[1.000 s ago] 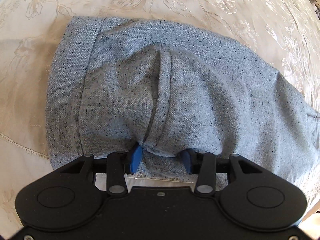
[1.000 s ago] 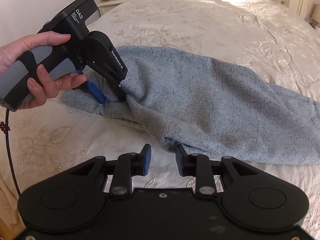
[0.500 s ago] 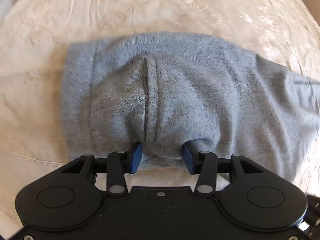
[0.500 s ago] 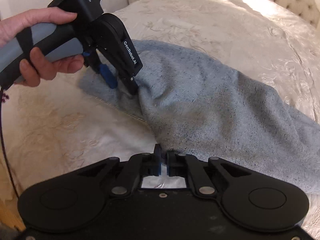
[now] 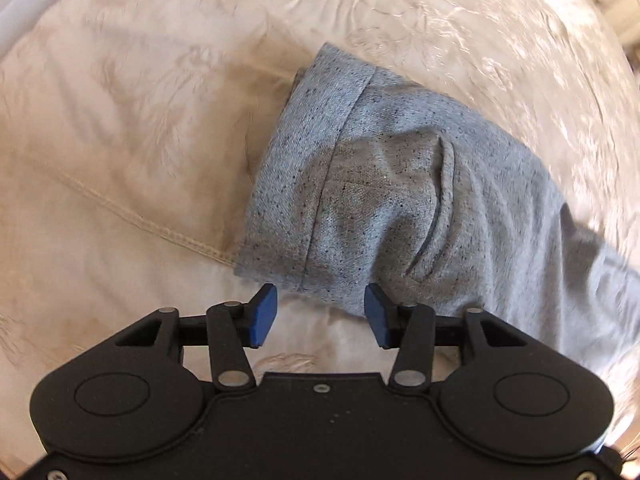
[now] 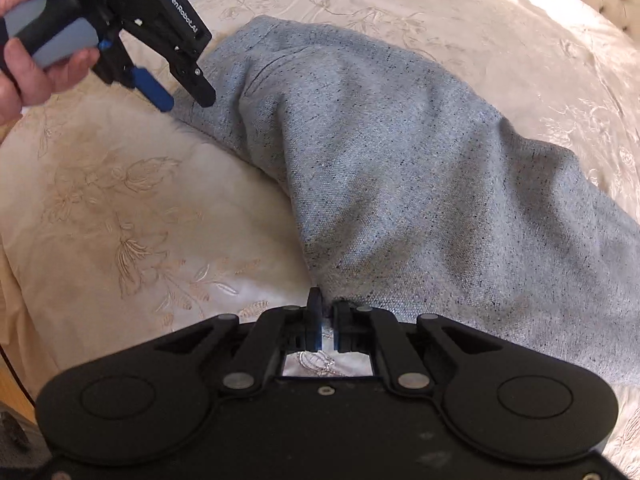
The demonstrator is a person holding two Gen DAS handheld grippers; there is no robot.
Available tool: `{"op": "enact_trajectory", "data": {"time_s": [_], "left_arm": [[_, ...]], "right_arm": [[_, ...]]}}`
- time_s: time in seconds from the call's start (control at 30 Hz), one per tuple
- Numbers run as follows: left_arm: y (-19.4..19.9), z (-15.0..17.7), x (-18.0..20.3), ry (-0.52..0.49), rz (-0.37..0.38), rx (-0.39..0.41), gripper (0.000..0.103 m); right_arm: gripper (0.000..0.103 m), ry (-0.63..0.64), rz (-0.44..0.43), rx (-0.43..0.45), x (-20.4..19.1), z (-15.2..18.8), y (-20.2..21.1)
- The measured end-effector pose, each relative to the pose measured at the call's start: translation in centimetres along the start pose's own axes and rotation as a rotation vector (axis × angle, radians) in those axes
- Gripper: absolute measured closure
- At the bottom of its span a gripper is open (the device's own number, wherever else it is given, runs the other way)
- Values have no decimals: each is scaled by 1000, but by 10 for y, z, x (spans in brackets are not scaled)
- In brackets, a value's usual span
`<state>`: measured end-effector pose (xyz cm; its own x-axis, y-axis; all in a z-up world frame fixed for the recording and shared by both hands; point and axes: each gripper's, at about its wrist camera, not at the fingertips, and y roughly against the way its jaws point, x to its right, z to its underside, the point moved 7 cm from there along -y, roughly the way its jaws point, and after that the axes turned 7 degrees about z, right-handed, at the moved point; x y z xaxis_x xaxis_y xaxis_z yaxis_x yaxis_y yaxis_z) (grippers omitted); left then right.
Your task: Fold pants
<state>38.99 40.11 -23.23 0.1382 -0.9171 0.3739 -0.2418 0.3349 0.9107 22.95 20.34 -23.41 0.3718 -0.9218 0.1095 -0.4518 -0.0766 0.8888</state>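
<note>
a: where are the pants [image 6: 400,168]?

b: grey, speckled, lying on the cream bed [image 6: 120,208] ahead of both tongs.

a: and the tongs?

b: left tongs [image 5: 318,316] spread wide, holding nothing (waistband edge just beyond). right tongs [image 6: 325,322] pinched closed on the pants' near edge.

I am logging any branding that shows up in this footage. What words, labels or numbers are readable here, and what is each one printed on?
"GenRobot.AI": white letters on the black side plate of the left gripper, seen in the right wrist view.
No other text is readable: none shows on the grey pants, the embroidered bedspread or the right gripper.
</note>
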Motion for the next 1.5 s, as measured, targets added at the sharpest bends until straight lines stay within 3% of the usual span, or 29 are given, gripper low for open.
{"op": "enact_trajectory", "data": {"time_s": [0.2,0.4,0.47,0.5,0.67,0.8,0.97,1.17,1.3,1.4,1.5], "left_arm": [[-29,3,-14,120,-22,-40,47],[-38,-3,-25,271,22,9,43],[-39,-3,-27,291,28,50,48],[-35,-3,-28,287,27,86,58],[-1,-8,-26,177,1,165,68],[25,-4,-23,94,-1,197,69],[23,4,-44,202,-37,194,69],[25,10,-48,188,-84,207,68],[29,10,-40,131,-102,205,63],[35,13,-36,104,-162,209,62],[43,17,-42,113,-324,244,64]], "right_arm": [[96,-7,11,-5,-3,-2,-7],[96,-25,6,-8,-1,-4,-9],[96,-31,6,-9,-1,-4,-9],[96,-31,6,-9,0,-5,-9],[96,-55,-11,6,1,-8,-2],[96,-73,-40,2,-1,-9,-1],[96,-15,-50,-33,-18,-3,-20],[96,34,-68,-51,-21,-3,-29],[82,-27,-95,-71,-2,1,-15],[80,-98,-120,-64,24,11,7],[79,-152,-124,-35,59,23,26]]}}
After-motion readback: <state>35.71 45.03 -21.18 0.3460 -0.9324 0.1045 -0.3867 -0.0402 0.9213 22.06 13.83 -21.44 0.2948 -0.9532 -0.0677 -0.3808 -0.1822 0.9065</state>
